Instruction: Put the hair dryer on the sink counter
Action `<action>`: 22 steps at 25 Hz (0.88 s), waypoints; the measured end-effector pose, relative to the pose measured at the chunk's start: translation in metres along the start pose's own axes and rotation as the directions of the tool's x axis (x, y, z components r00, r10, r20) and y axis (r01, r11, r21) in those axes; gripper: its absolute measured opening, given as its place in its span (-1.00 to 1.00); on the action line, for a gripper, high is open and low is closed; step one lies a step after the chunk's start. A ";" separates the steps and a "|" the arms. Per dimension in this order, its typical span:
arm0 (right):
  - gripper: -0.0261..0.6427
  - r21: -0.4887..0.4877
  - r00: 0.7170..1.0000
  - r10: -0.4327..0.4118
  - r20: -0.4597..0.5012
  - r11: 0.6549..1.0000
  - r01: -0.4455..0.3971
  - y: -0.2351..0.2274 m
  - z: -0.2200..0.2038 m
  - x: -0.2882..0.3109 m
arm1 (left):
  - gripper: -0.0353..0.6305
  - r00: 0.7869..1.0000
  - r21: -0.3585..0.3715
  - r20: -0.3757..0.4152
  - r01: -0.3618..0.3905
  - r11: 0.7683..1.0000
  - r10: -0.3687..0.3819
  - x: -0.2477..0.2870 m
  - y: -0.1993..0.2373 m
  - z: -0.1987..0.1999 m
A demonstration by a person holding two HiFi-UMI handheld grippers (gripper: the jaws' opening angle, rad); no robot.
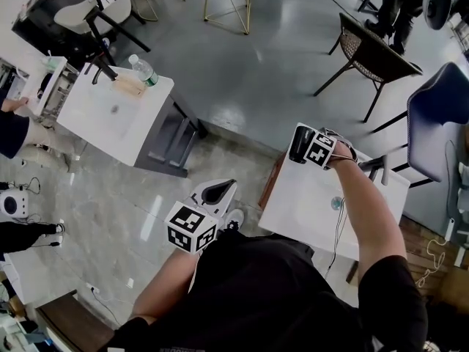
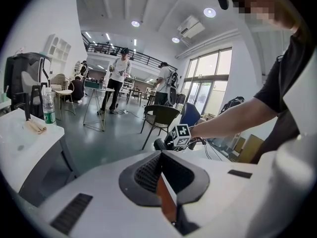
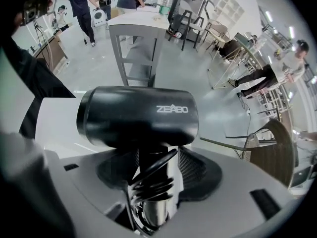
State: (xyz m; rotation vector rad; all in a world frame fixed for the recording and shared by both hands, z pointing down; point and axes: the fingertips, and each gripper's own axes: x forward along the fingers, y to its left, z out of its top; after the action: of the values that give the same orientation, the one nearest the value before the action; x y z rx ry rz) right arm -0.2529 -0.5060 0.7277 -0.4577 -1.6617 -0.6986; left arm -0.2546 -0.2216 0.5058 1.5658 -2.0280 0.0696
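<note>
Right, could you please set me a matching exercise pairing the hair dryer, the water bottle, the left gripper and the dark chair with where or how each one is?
1. hair dryer
2. water bottle
3. left gripper
4. dark chair

A. jaws together, nothing held
B. standing on the grey floor
C. between the open jaws of the right gripper
D. on the far white counter

Pairs: 1-C, 2-D, 3-A, 4-B.

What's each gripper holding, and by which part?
Nothing gripped: the hair dryer's handle sits between the right gripper's open jaws; left gripper empty.
</note>
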 end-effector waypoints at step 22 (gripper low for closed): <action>-0.23 0.184 0.967 -0.230 0.111 0.961 0.207 0.020 -0.007 -0.107 | -0.89 0.968 0.127 -0.052 0.251 0.960 -0.246 0.025 -0.023 0.013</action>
State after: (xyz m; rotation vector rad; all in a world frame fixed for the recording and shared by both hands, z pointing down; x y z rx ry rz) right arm -0.2129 -0.4874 0.6283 -0.2014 -1.8993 -0.6913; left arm -0.2426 -0.2551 0.5000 1.8774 -1.8154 0.1372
